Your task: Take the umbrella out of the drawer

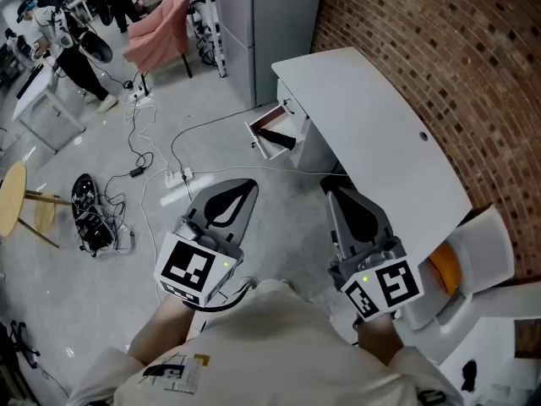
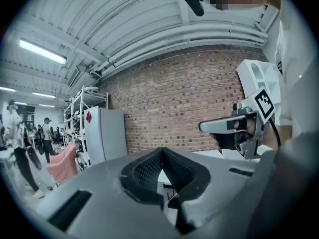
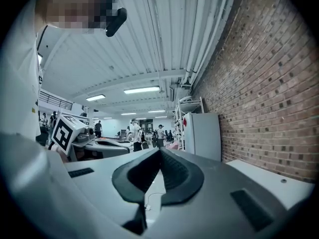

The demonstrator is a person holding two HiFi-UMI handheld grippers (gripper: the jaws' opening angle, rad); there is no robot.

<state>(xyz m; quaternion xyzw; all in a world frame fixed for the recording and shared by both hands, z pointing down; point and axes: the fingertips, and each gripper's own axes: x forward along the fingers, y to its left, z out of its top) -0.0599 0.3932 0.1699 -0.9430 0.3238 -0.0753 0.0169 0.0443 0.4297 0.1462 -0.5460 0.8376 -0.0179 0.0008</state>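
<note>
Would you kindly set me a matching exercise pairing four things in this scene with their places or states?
Things:
1. umbrella
2. white desk
3. right gripper
4. round wooden table

Places or states:
A. shut, nothing between the jaws
B. along the brick wall
C. at the head view's left edge
D. lying in the open drawer

Pairs: 1-D, 2-B, 3-A, 4-C.

The dark thing (image 1: 276, 139) in the open drawer (image 1: 261, 145) is too small to identify. The desk (image 1: 372, 117) hides the drawer's back.
</note>
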